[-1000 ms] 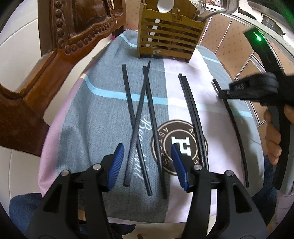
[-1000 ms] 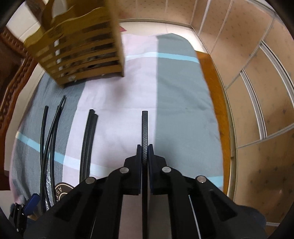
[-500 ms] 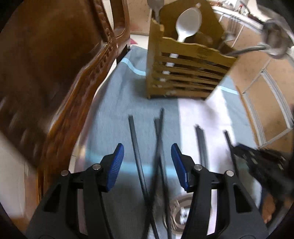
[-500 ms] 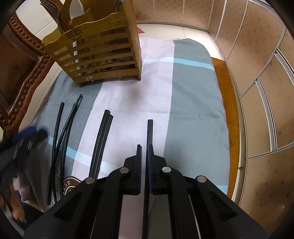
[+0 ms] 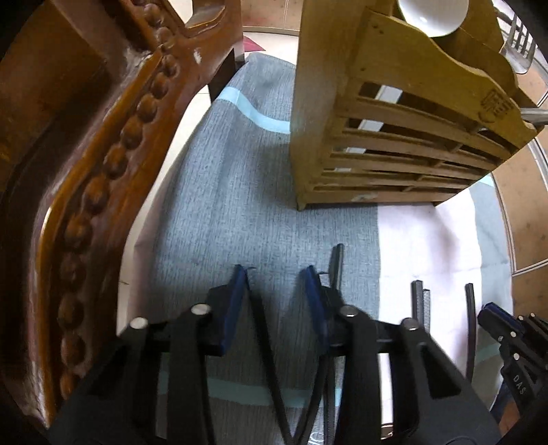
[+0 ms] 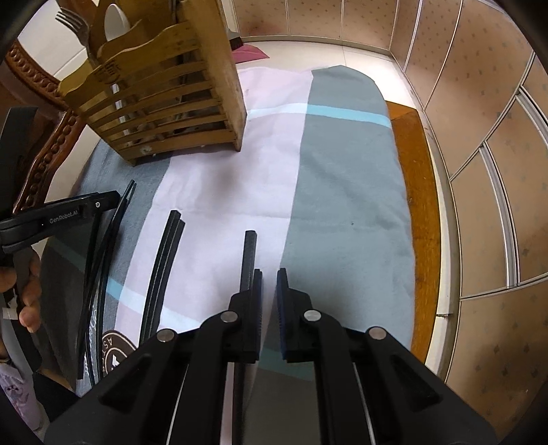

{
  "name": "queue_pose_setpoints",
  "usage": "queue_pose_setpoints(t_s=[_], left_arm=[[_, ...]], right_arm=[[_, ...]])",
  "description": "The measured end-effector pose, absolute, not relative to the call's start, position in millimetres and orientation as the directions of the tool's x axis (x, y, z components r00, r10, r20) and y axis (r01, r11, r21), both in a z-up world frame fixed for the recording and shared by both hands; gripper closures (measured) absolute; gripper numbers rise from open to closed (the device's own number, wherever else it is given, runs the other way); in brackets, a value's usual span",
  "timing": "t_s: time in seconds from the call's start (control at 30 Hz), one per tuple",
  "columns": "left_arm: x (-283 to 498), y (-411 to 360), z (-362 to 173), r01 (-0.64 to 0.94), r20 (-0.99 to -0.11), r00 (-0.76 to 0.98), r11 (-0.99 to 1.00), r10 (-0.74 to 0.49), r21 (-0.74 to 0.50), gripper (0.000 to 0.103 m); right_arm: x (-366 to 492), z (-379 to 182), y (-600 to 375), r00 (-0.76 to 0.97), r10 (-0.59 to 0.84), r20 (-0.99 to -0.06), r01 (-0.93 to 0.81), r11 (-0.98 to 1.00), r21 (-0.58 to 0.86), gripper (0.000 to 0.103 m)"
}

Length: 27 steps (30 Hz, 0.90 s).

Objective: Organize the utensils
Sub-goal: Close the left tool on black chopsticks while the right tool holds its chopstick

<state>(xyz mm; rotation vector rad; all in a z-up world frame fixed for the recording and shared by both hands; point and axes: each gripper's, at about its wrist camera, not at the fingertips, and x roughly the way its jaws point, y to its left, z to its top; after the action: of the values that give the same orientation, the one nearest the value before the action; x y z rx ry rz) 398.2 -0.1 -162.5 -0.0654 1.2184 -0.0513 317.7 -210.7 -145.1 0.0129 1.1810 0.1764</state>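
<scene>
Left wrist view: left claw [image 5: 275, 284] is hovering low over the grey-and-pink cloth [image 5: 239, 205], pointing steeply down. Its jaws have just been closing, but a clear gap is still showing. One black chopstick [image 5: 263, 342] is lying diagonally between the blue pads, apparently touching only the left tip, so I'm not reading a grip yet. A second chopstick [image 5: 337, 263] is sitting just outside the right pad. The wooden cutlery holder [image 5: 394, 143] is standing upright ahead on the cloth, with a white spoon [image 5: 433, 13] and a fork [image 5: 520, 44] poking out of it. Right wrist view: right claw [image 6: 269, 287] is standing open only a crack, with bare cloth showing through the slit, so it's gripping nothing. The single chopstick [image 6: 250, 253] is running along the outside of its left finger and under it, resting on the cloth near the counter [image 6: 418, 205] edge. The pair of chopsticks [image 6: 167, 246] and the crossed bunch [image 6: 113, 232] are lying further left. My read: the left is mid-pick. To do it well, I'd be squaring the pads across the diagonal stick before closing fully, keeping the neighbour outside the jaws, and gripping near the thick end so it's hanging straight for the drop into the holder.
</scene>
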Motion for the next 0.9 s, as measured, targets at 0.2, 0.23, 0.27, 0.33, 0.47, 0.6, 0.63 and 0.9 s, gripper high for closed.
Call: queue_pose_setpoints(t_s=[0.2,0.23,0.27,0.33,0.47,0.6,0.63,0.9], left_arm=[[396.7,7.0,-153.2,-0.006,-0.93,0.352,0.993,-0.106,-0.116,0.095],[393.6,6.7,-150.8,-0.002,-0.928,0.356,0.993,-0.111,-0.12,0.095],[390.1,4.4,-149.0,0.006,-0.927,0.358,0.993,-0.112,-0.118,0.095],[386.0,3.8,-147.7,0.014,-0.926,0.358,0.993,-0.117,-0.119,0.095],[374.2,-1.0,-150.8,0.0,-0.925,0.364,0.994,-0.104,-0.112,0.096],[366.2,-4.2,-153.7,-0.041,-0.916,0.39,0.992,-0.098,-0.123,0.096],[365.6,-2.3,-154.5,-0.056,-0.912,0.398,0.99,-0.098,-0.13,0.096],[338.7,-16.7,-160.5,-0.037,-0.913,0.396,0.992,-0.097,-0.122,0.09]], right_arm=[[321.4,-143.9,-210.1,0.37,0.148,-0.917,-0.127,0.986,0.108,0.094],[321.9,-142.7,-209.0,0.371,0.147,-0.917,-0.128,0.986,0.106,0.093],[323.1,-141.7,-207.9,0.372,0.145,-0.917,-0.128,0.986,0.105,0.087],[327.6,-139.6,-205.3,0.38,0.139,-0.914,-0.124,0.987,0.099,0.081],[337.6,-140.7,-191.9,0.372,0.087,-0.924,-0.132,0.99,0.04,0.081],[344.1,-146.6,-174.1,0.358,0.013,-0.934,-0.157,0.986,-0.046,0.081],[345.1,-148.0,-170.4,0.354,0.001,-0.935,-0.165,0.984,-0.061,0.081],[349.6,-154.9,-157.8,0.341,-0.063,-0.938,-0.165,0.978,-0.126,0.081]])
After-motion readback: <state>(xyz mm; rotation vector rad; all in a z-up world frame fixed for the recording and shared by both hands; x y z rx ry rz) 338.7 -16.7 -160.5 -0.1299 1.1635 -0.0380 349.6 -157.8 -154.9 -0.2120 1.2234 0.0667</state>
